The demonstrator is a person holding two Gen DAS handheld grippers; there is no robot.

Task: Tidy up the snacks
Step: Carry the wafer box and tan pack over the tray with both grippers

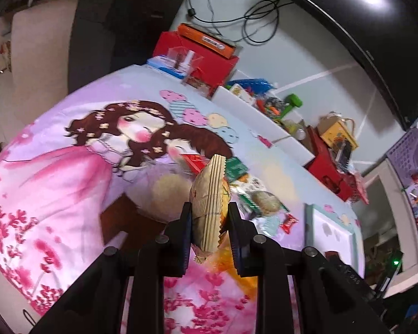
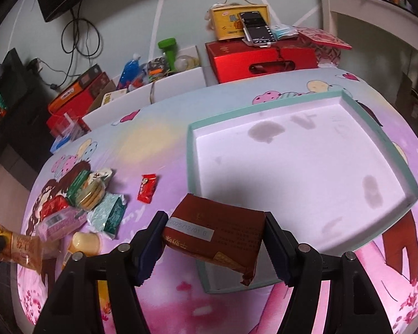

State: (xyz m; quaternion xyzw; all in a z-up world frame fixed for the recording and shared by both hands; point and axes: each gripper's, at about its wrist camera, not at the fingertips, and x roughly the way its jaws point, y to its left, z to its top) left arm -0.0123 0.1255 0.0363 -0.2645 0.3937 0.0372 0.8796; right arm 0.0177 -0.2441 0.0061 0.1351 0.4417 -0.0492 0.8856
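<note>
My left gripper [image 1: 209,208] is shut on a tan snack packet [image 1: 209,183] with a serrated edge, held edge-on above the pink cartoon cloth [image 1: 69,183]. A pile of loose snacks [image 1: 253,194] lies just beyond it. My right gripper [image 2: 215,218] is shut on a brown snack packet [image 2: 217,236] with a white date label. It hangs over the near-left corner of a shallow white tray with a teal rim [image 2: 292,167], which holds nothing. In the right wrist view the snack pile [image 2: 92,197] and a small red packet [image 2: 147,188] lie left of the tray, and the tan packet [image 2: 22,247] shows at the left edge.
Along the table's far edge stand a red box [image 2: 262,61] with a yellow box and a phone [image 2: 257,27] on top, a long white box [image 2: 153,91] of oddments, and red and orange boxes [image 2: 75,94]. Cables [image 2: 80,36] hang on the wall.
</note>
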